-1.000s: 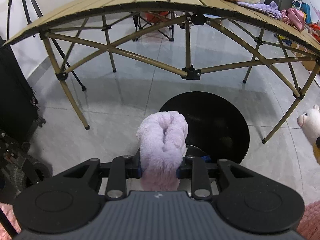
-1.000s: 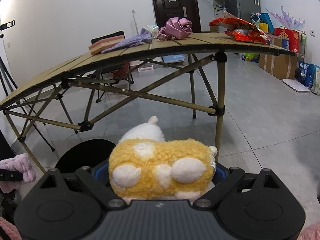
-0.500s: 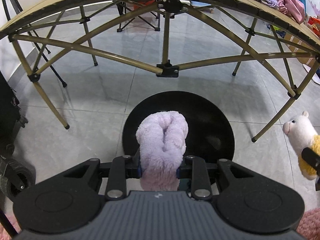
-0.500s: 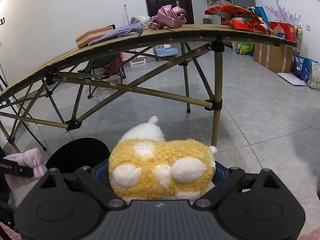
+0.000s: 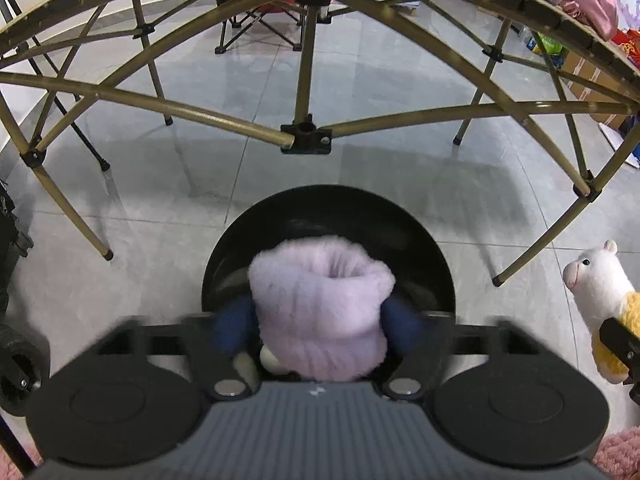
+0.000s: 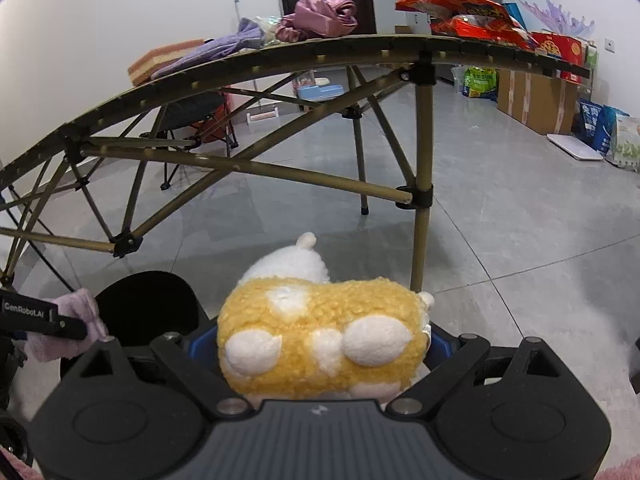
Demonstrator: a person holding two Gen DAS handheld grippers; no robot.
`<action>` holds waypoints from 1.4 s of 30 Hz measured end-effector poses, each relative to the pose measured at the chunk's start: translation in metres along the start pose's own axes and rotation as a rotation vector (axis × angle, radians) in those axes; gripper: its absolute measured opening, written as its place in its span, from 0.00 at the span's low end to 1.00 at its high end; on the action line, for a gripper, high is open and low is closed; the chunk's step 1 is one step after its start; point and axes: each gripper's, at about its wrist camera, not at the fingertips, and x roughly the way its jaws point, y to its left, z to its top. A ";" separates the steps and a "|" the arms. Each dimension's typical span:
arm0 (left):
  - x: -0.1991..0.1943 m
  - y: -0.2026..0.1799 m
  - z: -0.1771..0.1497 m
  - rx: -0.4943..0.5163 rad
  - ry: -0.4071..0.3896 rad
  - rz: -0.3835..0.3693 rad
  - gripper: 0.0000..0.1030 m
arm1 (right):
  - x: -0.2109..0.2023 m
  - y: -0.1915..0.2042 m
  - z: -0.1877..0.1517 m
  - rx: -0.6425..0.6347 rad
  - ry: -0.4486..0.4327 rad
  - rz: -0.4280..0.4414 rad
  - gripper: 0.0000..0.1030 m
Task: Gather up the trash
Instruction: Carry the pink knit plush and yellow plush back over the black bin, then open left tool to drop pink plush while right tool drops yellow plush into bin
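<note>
A fluffy lilac cloth roll [image 5: 320, 308] sits between the fingers of my left gripper [image 5: 320, 322], right over the round black bin [image 5: 424, 248] on the floor. The jaws are opening; the blue pads [image 5: 230, 326] stand out to either side of the roll, which has puffed out wide. My right gripper [image 6: 322, 344] is shut on a yellow and white plush toy [image 6: 320, 336], held to the right of the bin [image 6: 152, 300]. The same toy [image 5: 600, 292] shows at the right edge of the left wrist view.
A folding table frame [image 5: 306, 138] with slanting legs spans the floor just beyond the bin. On the tabletop [image 6: 360, 42] lie a pink cloth [image 6: 324, 14], a purple cloth [image 6: 224, 48] and red snack bags [image 6: 468, 12]. Cardboard boxes [image 6: 532, 96] line the right wall.
The left gripper has moved forward over the bin and its jaws have sprung apart; the lilac roll, squeezed narrow before, has spread out. The right gripper still clamps the plush toy.
</note>
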 end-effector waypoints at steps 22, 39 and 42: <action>-0.005 0.022 -0.008 -0.041 0.023 0.052 1.00 | -0.006 0.014 -0.001 -0.024 0.006 0.025 0.92; -0.024 0.076 -0.017 -0.127 -0.014 0.075 1.00 | 0.004 0.096 0.003 -0.149 0.030 0.100 0.92; -0.027 0.090 -0.019 -0.147 -0.018 0.078 1.00 | 0.008 0.114 0.003 -0.173 0.038 0.113 0.92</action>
